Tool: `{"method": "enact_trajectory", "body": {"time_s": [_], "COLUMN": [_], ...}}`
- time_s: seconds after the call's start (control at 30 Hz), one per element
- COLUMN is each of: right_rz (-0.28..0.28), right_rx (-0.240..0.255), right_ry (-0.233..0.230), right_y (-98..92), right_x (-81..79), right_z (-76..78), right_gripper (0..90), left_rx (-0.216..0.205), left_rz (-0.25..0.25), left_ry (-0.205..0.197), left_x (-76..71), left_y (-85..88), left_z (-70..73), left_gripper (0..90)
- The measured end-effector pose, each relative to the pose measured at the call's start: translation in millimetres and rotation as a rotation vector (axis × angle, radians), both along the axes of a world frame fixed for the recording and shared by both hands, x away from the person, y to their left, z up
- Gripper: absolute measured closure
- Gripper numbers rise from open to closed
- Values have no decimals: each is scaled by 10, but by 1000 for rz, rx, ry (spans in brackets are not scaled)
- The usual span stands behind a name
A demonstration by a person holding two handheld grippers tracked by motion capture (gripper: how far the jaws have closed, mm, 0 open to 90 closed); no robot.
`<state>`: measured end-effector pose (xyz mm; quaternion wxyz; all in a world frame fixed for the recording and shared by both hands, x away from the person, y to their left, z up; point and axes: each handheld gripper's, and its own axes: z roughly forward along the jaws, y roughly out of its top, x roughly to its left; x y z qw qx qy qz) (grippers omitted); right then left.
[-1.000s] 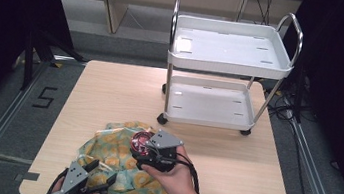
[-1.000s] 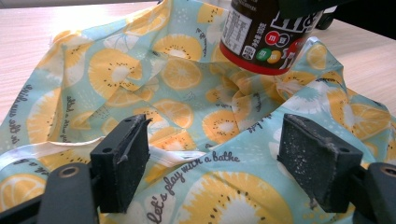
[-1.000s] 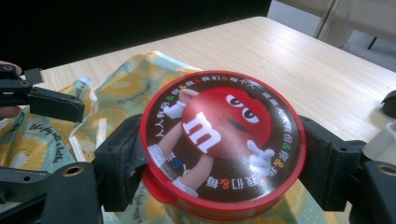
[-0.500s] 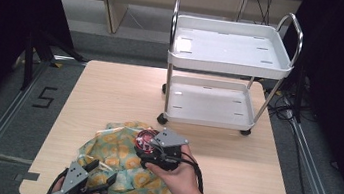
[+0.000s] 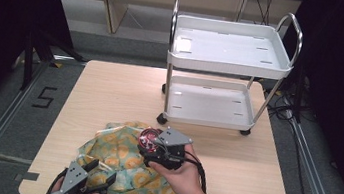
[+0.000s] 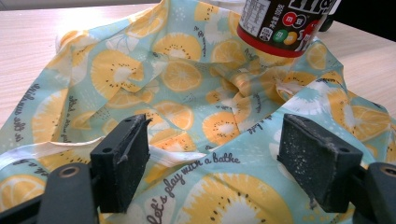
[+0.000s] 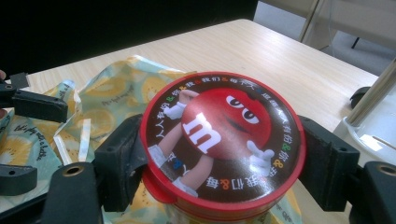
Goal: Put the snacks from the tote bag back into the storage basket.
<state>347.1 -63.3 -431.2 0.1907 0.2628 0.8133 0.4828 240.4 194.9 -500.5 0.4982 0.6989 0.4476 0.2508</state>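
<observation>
A round candy canister (image 7: 219,135) with a red lid and a cartoon figure on it sits between the black jaws of my right gripper (image 7: 224,158), which is shut on its sides. In the high view this right gripper (image 5: 154,147) holds the canister (image 5: 148,140) over the far part of a light-blue cloth (image 5: 121,163) printed with orange slices. My left gripper (image 5: 99,174) rests at the cloth's near edge. Its jaws stand wide open (image 6: 215,154), with the cloth (image 6: 187,93) lying loose under them. The canister (image 6: 280,23) hangs above the cloth ahead of it.
A white two-shelf trolley (image 5: 230,59) with chrome handles stands on the far right of the wooden table (image 5: 110,94); both shelves are bare. Bare wood lies to the left of and behind the cloth. The table's front edge is just below the left gripper.
My right gripper has shifted slightly to the right with the canister in it. The left gripper and the cloth have stayed put.
</observation>
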Motion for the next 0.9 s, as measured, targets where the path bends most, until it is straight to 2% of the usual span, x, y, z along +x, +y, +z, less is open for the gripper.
{"method": "enact_trajectory", "body": {"time_s": [0.03, 0.07, 0.17, 0.27, 0.3, 0.37, 0.4, 0.47, 0.6, 0.7, 0.73, 0.77, 0.9], "right_rz": [-7, 15, -4, 2, -4, -21, -9, -19, -9, -17, -33, -28, -39], "right_rx": [1, -13, 7, -3, 4, 12, 9, 8, 6, 11, 16, 6, 10], "right_ry": [2, -14, 17, -3, 18, 12, 10, 30, 6, 6, 26, -9, -4], "right_y": [-4, -15, -11, -33, -33, -38, -41, -57, -78, -98, -99, -123, -149], "right_x": [-2, 13, -3, 9, -1, -1, 5, -10, 10, 15, 0, 22, 22], "right_z": [6, 10, 16, 27, 26, 28, 28, 36, 44, 57, 60, 68, 77], "right_gripper": [265, 265, 265, 265, 265, 265, 265, 265, 265, 265, 265, 265, 265], "left_rx": [2, 1, -2, -2, -3, -4, -5, -6, 0, 0, -4, -4, 0], "left_rz": [0, 1, 1, 1, 1, 1, -1, 0, 5, 5, 2, 4, 5], "left_ry": [1, 1, 0, 0, -1, -2, -5, -5, 1, 0, -3, -2, 1], "left_x": [0, -1, 1, 2, 2, 2, 5, 4, -2, -3, 1, -1, -2], "left_y": [1, 1, -3, -3, -3, -6, -5, -6, -3, -4, -4, -5, -5], "left_z": [1, 1, 0, -1, -1, -1, -4, -3, 2, 3, 0, 2, 3], "left_gripper": [240, 240, 240, 240, 240, 240, 240, 240, 240, 240, 240, 240, 240]}}
